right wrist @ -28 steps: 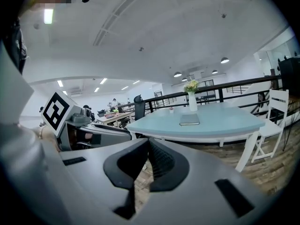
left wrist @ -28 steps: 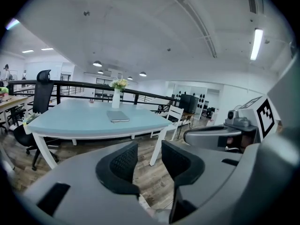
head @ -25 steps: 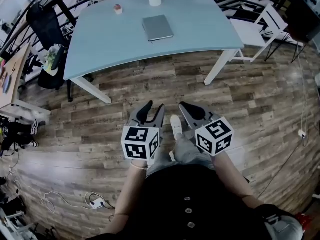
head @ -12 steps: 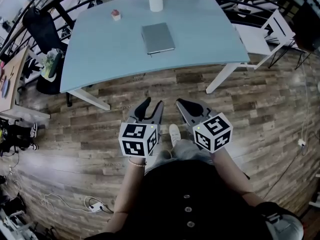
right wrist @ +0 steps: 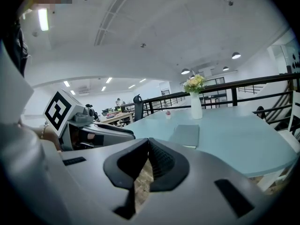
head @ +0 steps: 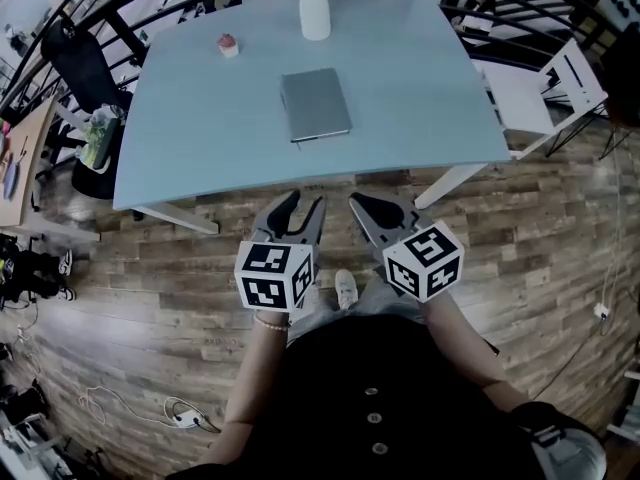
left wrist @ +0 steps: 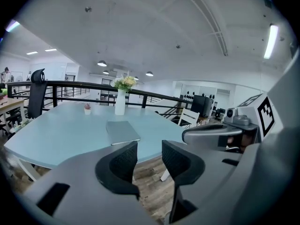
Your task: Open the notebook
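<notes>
The task has not begun in any visible way. The notebook (head: 316,104) lies closed and flat near the middle of the desk (head: 200,118), its grey cover down, with nothing resting on it. A white vase (head: 315,13) with flowers stands by the far edge, and a small pink object (head: 229,44) sits toward the far left corner; both are well apart from the notebook.

We hold both grippers short of the near edge, over the wooden floor (head: 150,268), touching nothing. The left gripper (head: 303,203) has its fingers (left wrist: 123,159) apart by a modest gap, with only the floor and the desk edge showing between them. The right gripper (head: 360,206) has its fingers (right wrist: 161,161) brought together at the tips, gripping nothing.

So everything is left to do, as we judge it: reach over the near edge to the notebook, get a finger under the cover's free edge, perhaps steady the book with the other gripper, and fold the cover back. We cannot tell from here on which side the spine lies.
</notes>
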The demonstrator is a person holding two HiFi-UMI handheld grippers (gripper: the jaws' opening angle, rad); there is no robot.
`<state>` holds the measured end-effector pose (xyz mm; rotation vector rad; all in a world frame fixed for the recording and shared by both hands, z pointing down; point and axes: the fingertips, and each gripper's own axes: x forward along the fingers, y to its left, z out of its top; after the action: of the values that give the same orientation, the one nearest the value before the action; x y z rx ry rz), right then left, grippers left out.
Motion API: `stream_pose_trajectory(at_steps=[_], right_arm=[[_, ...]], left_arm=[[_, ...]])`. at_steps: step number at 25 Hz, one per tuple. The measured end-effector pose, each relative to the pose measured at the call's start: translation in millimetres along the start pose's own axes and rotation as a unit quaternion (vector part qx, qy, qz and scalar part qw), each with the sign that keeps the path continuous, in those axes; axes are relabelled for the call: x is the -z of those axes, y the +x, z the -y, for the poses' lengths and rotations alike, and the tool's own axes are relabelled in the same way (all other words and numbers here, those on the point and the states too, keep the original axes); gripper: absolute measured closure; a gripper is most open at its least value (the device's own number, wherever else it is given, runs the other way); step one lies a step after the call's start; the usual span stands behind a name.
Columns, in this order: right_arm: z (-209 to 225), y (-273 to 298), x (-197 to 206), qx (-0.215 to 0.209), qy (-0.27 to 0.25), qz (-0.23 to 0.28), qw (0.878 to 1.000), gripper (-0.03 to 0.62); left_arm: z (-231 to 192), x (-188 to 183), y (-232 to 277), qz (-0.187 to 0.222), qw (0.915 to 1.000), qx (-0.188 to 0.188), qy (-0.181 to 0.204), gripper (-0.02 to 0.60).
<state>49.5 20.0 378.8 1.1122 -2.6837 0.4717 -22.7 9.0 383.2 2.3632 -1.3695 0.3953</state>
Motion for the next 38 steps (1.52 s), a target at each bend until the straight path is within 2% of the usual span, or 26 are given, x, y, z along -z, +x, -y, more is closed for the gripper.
stream_pose_trajectory(at_steps=[4,9,25,38], right_arm=[[26,20,-7,-0.007,0.005,-0.002,1.0,0.591],[37,33,-7,-0.02,0.006,-0.01,1.0,0.59],[78,54,-4,-0.014,0.034,-0.017,0.999,0.591],[123,127,-33,0.001,0.039,-0.024,0.999,0.591]], left_arm=[[-11,-8,25,-0.007,1.0,-0.006,-0.002,0.42],[-19,-13,43,-0.018,0.9997,-0.013,-0.007,0.419],[-30,-23,89,-0.038,0.9992,0.007,-0.005,0.419],[-88,-61,150,-0.043,0.9989,0.019,-0.003,0.419]])
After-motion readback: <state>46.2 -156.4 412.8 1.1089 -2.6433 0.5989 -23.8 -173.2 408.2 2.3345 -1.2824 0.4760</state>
